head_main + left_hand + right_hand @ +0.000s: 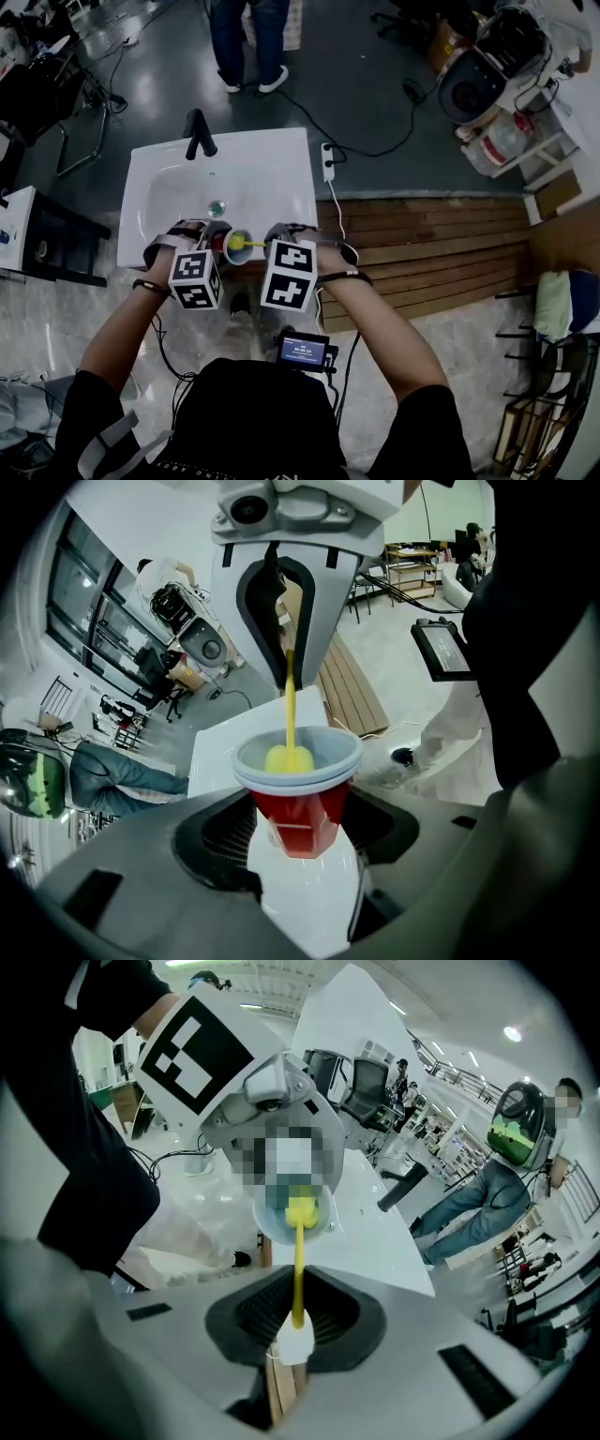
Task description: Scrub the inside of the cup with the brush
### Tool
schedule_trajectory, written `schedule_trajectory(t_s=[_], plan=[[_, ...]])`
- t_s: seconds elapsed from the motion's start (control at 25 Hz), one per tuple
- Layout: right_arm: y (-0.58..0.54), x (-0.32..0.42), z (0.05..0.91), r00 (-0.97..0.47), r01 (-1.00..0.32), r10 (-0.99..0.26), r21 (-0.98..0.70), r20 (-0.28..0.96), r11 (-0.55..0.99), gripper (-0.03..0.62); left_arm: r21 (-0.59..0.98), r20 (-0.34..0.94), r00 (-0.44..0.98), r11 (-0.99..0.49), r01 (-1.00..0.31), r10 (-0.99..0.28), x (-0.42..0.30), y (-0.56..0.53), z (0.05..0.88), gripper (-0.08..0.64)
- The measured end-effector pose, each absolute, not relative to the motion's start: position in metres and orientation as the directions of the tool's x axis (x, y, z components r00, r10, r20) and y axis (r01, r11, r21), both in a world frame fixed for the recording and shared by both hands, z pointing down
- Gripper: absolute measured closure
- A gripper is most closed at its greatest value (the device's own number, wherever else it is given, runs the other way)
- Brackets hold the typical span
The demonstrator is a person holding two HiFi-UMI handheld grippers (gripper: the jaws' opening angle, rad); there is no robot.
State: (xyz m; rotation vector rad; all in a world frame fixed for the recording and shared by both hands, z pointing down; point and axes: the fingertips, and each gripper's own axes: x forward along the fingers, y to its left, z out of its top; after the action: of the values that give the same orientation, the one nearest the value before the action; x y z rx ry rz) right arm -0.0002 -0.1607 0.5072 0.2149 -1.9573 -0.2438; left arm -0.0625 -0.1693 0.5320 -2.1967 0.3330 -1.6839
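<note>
A red plastic cup with pale rim [298, 806] holds the rounded head of a slim yellow brush [289, 757]. The left claw [300, 841] clamps the cup's base with its jaws wide. The right claw [294, 1335] pinches the brush handle.

From the head view, only a sliver of the cup [219, 242] shows between the marker cubes [196, 278]; where the brush [298, 1269] handle ends inside the right claw [292, 1335] is unclear; a bystander [249, 42] is cut off by the top edge.

Left gripper [300, 844] is squeezing a red cup [300, 810], yellow brush [289, 757] head down inside it, right gripper [284, 666] holding the handle above.
</note>
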Motion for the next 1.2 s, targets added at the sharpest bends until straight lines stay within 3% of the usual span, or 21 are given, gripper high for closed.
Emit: schedule_trajectory(t_s=[0.48,1.2], plan=[[-0.148,-0.013,0.51,-0.398,0.006,-0.226,0.249,0.889,0.968,0.552,-0.425,0.877,0.26,-0.904,0.034,-0.403,-0.063,-0.171,0.53,0.284],[-0.15,0.003,0.501,-0.419,-0.06,-0.245,0.243,0.874,0.968,0.552,-0.392,0.882,0.263,-0.919,-0.053,-0.391,-0.08,-0.169,0.544,0.284]])
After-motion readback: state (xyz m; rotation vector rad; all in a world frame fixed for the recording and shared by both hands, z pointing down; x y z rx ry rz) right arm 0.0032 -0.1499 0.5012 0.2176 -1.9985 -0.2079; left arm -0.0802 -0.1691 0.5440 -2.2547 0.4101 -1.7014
